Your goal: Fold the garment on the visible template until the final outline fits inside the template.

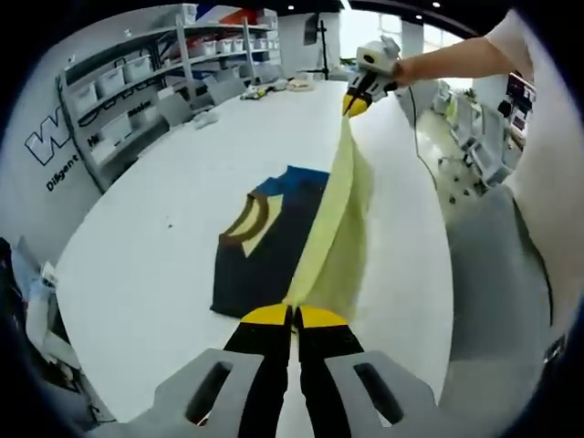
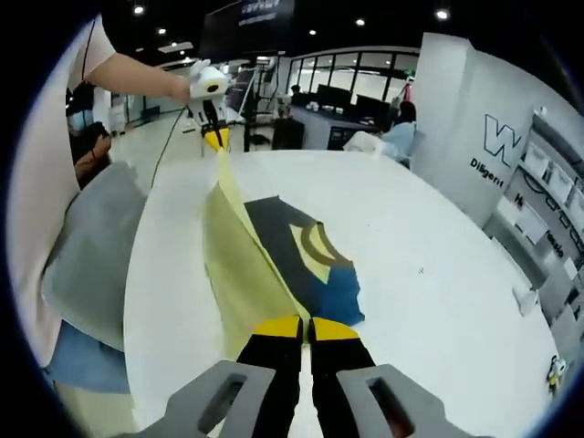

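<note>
You are holding a garment (image 1: 274, 242) stretched between your two grippers over a large white table (image 1: 137, 246). The garment is dark navy with a blue patch near one end, a yellow curved band on its front, and a pale yellow side panel.

In the left gripper view, your left gripper (image 1: 293, 317) rises from the bottom with its yellow-tipped jaws pressed together on the near end of the pale yellow edge. That edge runs up and away as a taut raised strip to your right gripper (image 1: 356, 103), seen far off near the top with your bare arm (image 1: 452, 62) behind it; its yellow tips also pinch the cloth. The dark body of the garment lies flat on the table to the left of the raised strip.

In the right gripper view, your right gripper (image 2: 306, 327) pinches the cloth where the yellow panel meets the blue patch, jaws closed tight. The lifted yellow edge runs away to your left gripper (image 2: 215, 137), held near the top left. The garment (image 2: 292, 246) otherwise rests on the table (image 2: 438, 274).

A grey pad (image 2: 91, 246) lies at the table's edge, close to your body. Shelves (image 1: 137, 82) with white bins stand along the wall beyond the table.
</note>
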The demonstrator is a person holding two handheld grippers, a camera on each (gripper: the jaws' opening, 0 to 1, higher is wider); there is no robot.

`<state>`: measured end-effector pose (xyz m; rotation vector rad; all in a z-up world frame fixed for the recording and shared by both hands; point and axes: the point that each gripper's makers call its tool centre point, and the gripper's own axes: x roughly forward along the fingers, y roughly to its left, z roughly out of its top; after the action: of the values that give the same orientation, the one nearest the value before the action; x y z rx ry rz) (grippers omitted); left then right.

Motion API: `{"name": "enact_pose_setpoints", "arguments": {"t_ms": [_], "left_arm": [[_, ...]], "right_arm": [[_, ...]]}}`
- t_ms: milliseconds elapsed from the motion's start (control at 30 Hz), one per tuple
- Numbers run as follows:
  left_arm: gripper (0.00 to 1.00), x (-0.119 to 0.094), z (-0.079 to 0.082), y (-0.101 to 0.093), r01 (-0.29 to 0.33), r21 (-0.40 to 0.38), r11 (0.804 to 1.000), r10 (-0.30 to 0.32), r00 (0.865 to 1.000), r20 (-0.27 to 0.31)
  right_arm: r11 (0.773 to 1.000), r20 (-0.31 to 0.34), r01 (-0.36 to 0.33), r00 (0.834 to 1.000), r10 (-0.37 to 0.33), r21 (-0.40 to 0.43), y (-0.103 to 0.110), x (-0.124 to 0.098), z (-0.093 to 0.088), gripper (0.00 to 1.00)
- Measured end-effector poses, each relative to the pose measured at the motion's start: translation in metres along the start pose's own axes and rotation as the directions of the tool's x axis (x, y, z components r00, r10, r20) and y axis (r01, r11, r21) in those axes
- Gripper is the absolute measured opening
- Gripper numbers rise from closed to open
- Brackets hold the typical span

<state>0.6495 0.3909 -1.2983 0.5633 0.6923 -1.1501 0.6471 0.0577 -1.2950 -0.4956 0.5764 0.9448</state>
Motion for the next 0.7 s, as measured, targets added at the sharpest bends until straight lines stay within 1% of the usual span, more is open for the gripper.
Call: {"name": "enact_pose_setpoints", "arguments": {"t_ms": [167, 400, 500, 533, 700], "left_arm": [[0.00, 0.017, 0.000, 0.030, -0.007, -0.032, 0.999, 0.006, 1.000, -0.028], [0.00, 0.038, -0.005, 0.066, -0.020, -0.091, 0.996, 0.015, 0.998, -0.058], [0.00, 0.047, -0.008, 0.079, -0.026, -0.118, 0.993, 0.018, 0.997, -0.070], [0.00, 0.051, -0.010, 0.084, -0.025, -0.145, 0.989, 0.015, 0.997, -0.075], [0.00, 0.069, -0.015, 0.102, -0.044, -0.185, 0.982, 0.026, 0.995, -0.098]], "right_arm": [[1.000, -0.028, -0.012, 1.000, 0.013, 0.013, -0.024, 0.022, -0.002, 0.00], [0.999, -0.038, -0.014, 0.999, 0.016, 0.047, -0.053, 0.047, -0.002, 0.00], [0.997, -0.055, -0.023, 0.998, 0.027, 0.068, -0.065, 0.061, -0.007, 0.00], [0.997, -0.066, -0.026, 0.997, 0.030, 0.074, -0.069, 0.066, -0.010, 0.00], [0.995, -0.095, -0.021, 0.995, 0.030, 0.100, -0.084, 0.086, -0.017, 0.00]]}}
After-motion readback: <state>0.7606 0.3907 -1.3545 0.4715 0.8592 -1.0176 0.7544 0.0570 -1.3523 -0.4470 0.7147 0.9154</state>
